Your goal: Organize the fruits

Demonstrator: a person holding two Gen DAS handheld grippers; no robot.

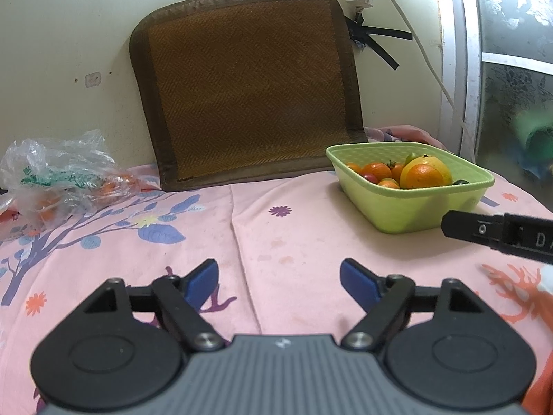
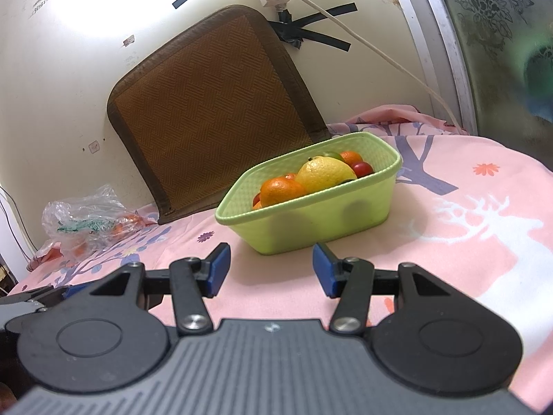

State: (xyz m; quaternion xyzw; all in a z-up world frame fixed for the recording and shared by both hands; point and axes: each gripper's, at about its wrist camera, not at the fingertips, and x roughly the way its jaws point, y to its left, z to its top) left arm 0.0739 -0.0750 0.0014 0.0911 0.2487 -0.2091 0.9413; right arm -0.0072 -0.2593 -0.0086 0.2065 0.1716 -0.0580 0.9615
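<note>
A light green basket (image 1: 397, 214) (image 2: 311, 221) stands on the pink sheet and holds an orange (image 1: 423, 176) (image 2: 281, 190), a yellow citrus (image 1: 439, 164) (image 2: 325, 173), smaller oranges and small red tomatoes (image 2: 361, 168). My left gripper (image 1: 278, 283) is open and empty, low over the sheet, left of and nearer than the basket. Just in front of the basket, my right gripper (image 2: 271, 269) is open with nothing between its blue pads. Its black finger (image 1: 484, 230) also shows at the right edge of the left wrist view, beside the basket.
A crumpled clear plastic bag (image 1: 62, 180) (image 2: 86, 221) with orange fruit inside lies at the far left by the wall. A brown woven cushion (image 1: 249, 86) (image 2: 207, 110) leans on the wall behind. White cables (image 1: 425, 55) hang from a wall socket. A frosted glass door (image 1: 511, 69) stands at right.
</note>
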